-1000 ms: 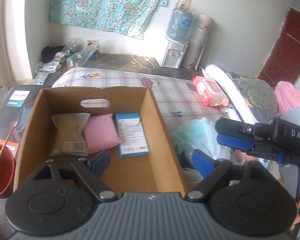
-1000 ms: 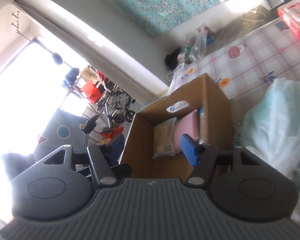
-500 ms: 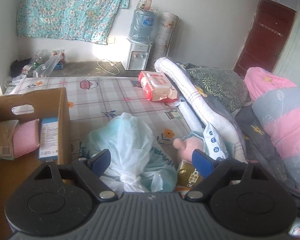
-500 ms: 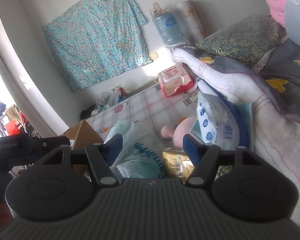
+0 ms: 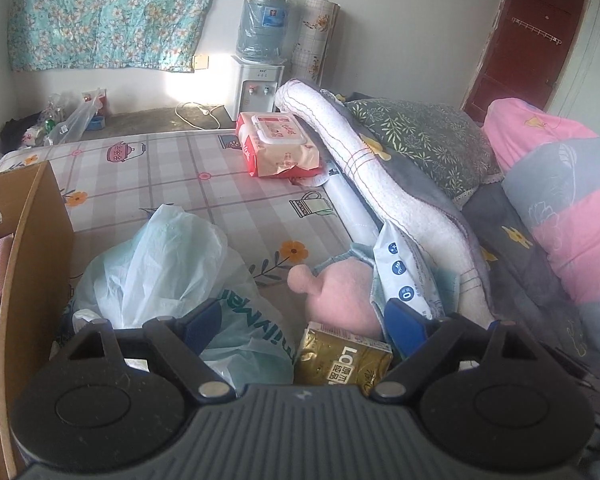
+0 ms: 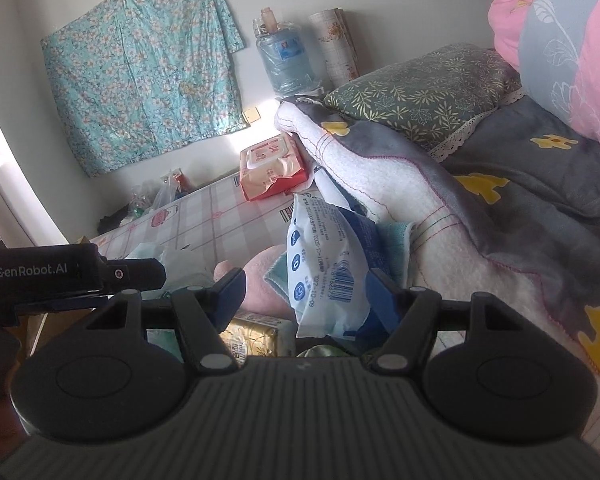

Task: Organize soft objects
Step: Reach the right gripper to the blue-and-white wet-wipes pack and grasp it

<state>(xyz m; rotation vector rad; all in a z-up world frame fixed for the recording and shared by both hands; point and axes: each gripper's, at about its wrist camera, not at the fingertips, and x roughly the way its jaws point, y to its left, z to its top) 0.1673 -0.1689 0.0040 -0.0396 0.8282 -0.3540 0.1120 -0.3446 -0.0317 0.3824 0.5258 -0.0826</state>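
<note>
A heap of soft things lies on the checked bed sheet [image 5: 172, 176]: a pale green plastic bag [image 5: 160, 264], a pink plush toy [image 5: 340, 292], a gold pack [image 5: 344, 360] and a white-and-blue tissue pack [image 5: 400, 268]. My left gripper [image 5: 304, 326] hovers open just above the bag and gold pack, gripping nothing. My right gripper [image 6: 306, 296] is open around the tissue pack [image 6: 324, 264] and the plush [image 6: 260, 280]; its left pad stands apart from them. A red wipes pack [image 5: 278, 144] lies farther back. The cardboard box [image 5: 40, 240] stands at the left.
A rolled white blanket [image 5: 380, 184], a green leafy pillow [image 5: 428, 140] and pink-and-grey bedding [image 5: 572, 216] fill the right side. A water dispenser [image 5: 258, 80] and a dark red door [image 5: 532, 40] are behind. The left gripper's body [image 6: 80, 276] shows in the right wrist view.
Both views swung from the cardboard box rightward to the heap on the bed and came down closer to it. The tissue pack now sits between the right gripper's fingers.
</note>
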